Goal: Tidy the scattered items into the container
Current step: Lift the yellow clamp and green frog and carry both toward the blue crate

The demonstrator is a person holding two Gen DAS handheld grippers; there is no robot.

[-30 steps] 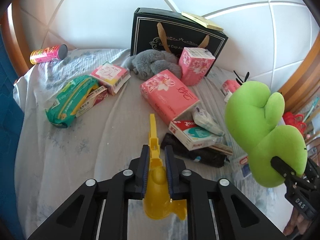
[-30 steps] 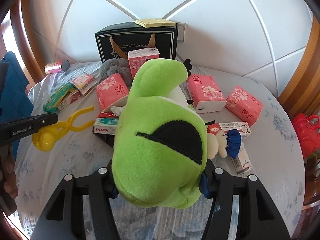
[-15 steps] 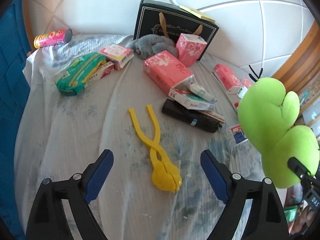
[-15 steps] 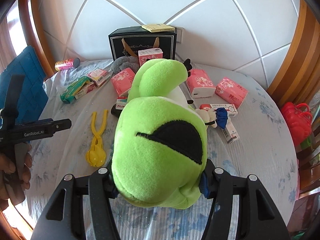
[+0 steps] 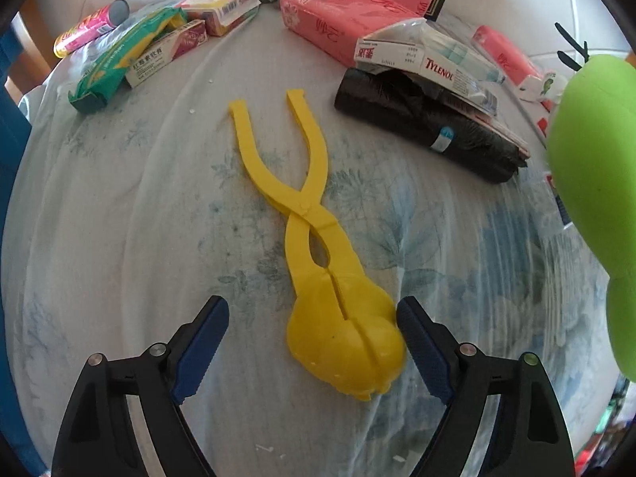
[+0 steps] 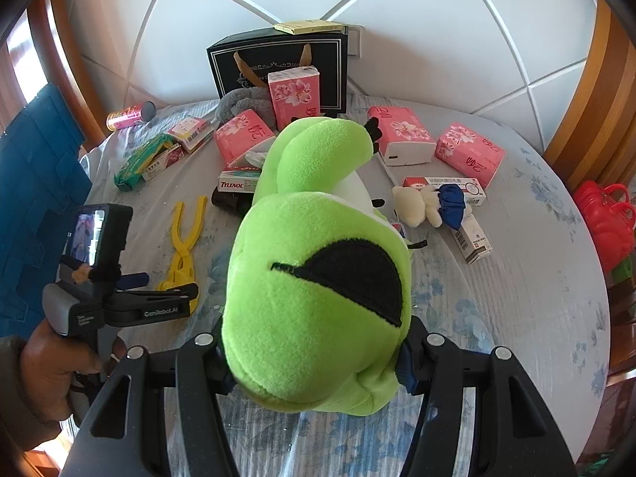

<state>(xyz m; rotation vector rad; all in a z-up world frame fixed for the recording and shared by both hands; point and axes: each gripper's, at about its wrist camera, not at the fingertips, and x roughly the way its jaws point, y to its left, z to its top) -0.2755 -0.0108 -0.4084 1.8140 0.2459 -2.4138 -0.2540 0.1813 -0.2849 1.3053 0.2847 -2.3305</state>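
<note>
Yellow plastic tongs (image 5: 306, 214) with a ball-shaped head lie flat on the flowered cloth, also seen in the right wrist view (image 6: 185, 238). My left gripper (image 5: 312, 310) points down over the ball end; its jaws are closing, the right pad almost at the ball, the left pad well apart. In the right wrist view a hand holds the left gripper (image 6: 167, 284) low over the tongs. My right gripper (image 6: 314, 357) is shut on a big green plush toy (image 6: 318, 298), held above the table; the green plush toy (image 5: 592, 159) fills the right edge of the left wrist view.
A black gift bag (image 6: 278, 63) stands at the back wall, a blue crate (image 6: 35, 183) at the left. Pink tissue packs (image 6: 401, 135), a Tylenol box (image 5: 417, 63), a black roll (image 5: 429, 131), a green packet (image 5: 119, 59), a can (image 6: 131, 115) and a small white bear (image 6: 425, 202) are scattered.
The left gripper let go of the yellow tongs, opened wide, then sank close over their ball end as its jaws narrowed. The right gripper drifted with the green plush still held.
</note>
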